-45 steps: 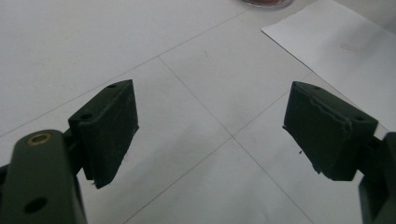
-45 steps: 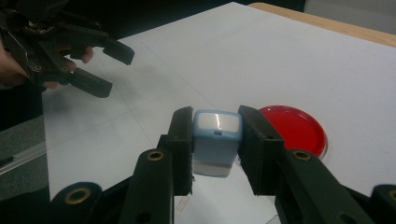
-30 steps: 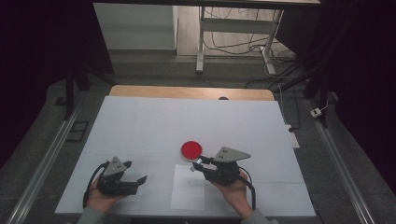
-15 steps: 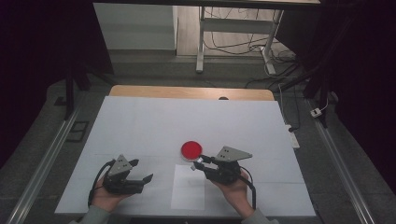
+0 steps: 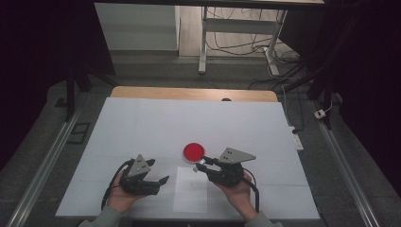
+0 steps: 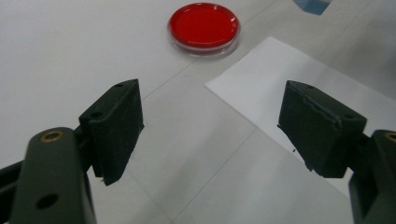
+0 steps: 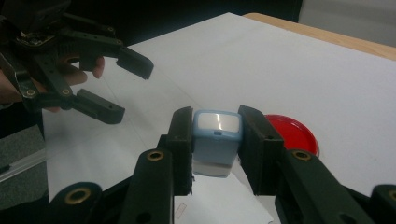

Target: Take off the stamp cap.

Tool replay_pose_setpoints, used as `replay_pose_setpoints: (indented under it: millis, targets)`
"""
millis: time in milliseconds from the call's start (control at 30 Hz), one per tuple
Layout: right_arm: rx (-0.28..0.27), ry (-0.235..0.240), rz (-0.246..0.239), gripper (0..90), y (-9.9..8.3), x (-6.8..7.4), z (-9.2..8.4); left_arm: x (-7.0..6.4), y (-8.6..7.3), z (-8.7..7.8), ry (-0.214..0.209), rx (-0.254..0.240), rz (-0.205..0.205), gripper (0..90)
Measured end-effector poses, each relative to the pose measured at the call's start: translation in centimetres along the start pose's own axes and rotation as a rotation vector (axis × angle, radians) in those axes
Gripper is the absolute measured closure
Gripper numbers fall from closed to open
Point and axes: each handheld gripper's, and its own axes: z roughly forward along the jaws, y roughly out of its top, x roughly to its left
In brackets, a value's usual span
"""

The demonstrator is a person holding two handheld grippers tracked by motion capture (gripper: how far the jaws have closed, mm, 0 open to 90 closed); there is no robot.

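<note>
**Ana:** Stamp first: where is it, and what has it?

**Ben:** The small blue stamp (image 7: pixel 217 135) sits clamped between the jaws of the right tool (image 7: pixel 217 140), held just above the white paper sheet (image 5: pixel 190 189) on the worktop (image 5: pixel 142 127). The pads press on its two flat sides, its pale top facing the camera.

**Ana:** How will it handle?

**Ben:** I'd judge it light and rigid, a plastic body that won't give under the jaws. The smooth sides could slip if the grip slackens, so a hold across the flat faces, low on the body, looks soundest.

**Ana:** And the left tool?

**Ben:** The left tool (image 6: pixel 210 126) stands with its jaws wide apart, nothing between them. They have just been closing a little, but the pads touch nothing. It hovers over the near left edge of the sheet.

**Ana:** The red thing?

**Ben:** A red ink pad (image 6: pixel 204 25) in a clear round dish, just beyond the sheet's far edge, near the right tool. Shallow and light, I'd guess, so a hard press could skid it.
</note>
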Motion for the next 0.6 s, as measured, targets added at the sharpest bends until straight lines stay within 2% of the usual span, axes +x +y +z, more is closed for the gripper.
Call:
replay_pose_setpoints:
  millis: [233,600]
  targets:
    - [-0.001,0.003,-0.001,66.2,0.1,0.0,0.1,-0.9,0.7,1.0,-0.013,0.008,0.029,22.4]
    - [-0.003,0.006,0.002,66.3,0.1,0.2,0.5,-2.5,2.3,2.8,-0.032,-0.007,0.071,23.6]
